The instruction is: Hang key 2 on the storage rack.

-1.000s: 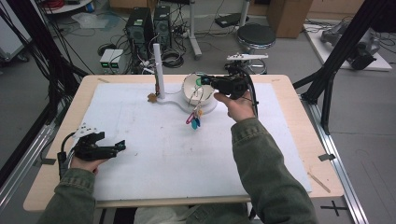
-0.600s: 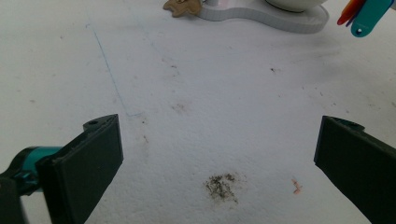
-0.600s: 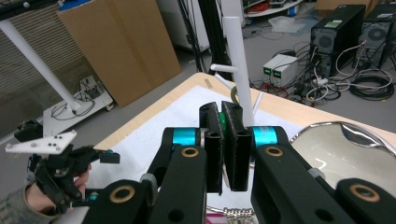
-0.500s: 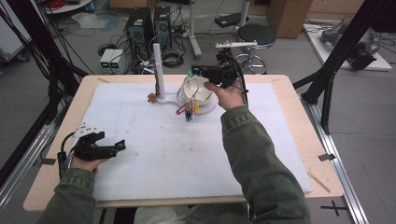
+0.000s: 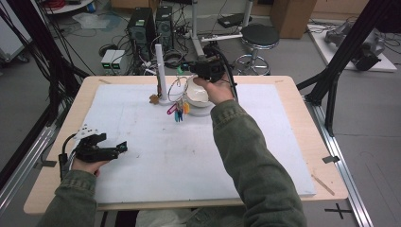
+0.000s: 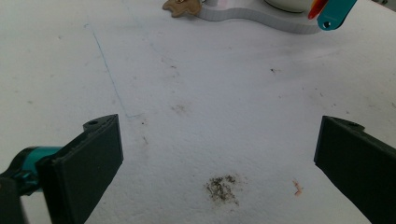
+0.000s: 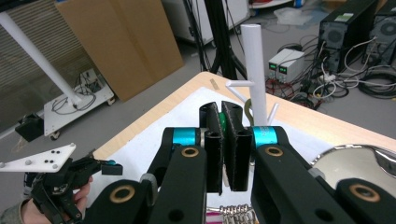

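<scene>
Right gripper fingers clenched on green tab of wire key ring with coloured tags, upper centre of high view. Next (my guess): hook it onto white peg stand. Left gripper fingers released, lower left, over counter.

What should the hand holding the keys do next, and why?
Probably ease the key ring toward the white stand and slip it over a peg. The right gripper is shut on the ring's green tag, the keys dangle beside the post, and nothing hangs there yet.

A wooden table carries a white sheet, and on it a white stand.
</scene>
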A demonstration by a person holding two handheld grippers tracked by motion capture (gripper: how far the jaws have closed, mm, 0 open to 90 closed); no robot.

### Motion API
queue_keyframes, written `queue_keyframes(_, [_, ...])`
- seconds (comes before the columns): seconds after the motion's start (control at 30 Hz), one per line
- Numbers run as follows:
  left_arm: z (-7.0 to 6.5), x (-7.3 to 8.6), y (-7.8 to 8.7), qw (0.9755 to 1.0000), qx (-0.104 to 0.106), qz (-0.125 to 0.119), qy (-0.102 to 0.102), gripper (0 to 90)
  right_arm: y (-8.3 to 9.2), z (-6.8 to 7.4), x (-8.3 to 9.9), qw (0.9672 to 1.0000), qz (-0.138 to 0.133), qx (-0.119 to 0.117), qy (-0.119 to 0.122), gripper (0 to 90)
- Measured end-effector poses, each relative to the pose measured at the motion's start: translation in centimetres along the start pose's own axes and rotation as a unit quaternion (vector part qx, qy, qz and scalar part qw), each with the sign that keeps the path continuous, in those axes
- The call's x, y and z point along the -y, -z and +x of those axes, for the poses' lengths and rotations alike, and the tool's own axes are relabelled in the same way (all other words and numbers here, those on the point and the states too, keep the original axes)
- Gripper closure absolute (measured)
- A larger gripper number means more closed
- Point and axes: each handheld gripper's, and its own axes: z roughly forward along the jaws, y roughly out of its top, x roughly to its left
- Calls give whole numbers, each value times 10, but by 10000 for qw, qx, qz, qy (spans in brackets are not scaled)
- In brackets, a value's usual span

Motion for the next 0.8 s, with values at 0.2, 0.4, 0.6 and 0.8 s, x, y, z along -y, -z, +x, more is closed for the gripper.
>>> queue_keyframes(0.2, [1,0,0,10000,8,-3,-6,17,-14,3,-11,9999,-50,-50,-73,879])
queue_keyframes(0.4, [1,0,-2,10000,32,14,-25,17,-24,7,-25,10000,-41,10,-9,880])
queue_keyframes(0.6, [1,0,-2,10000,57,11,-7,17,-33,7,-37,9999,-91,86,-47,879])
queue_keyframes(0.8, [1,0,-2,10000,75,6,-8,17,-39,6,-46,9999,-109,126,-29,879])
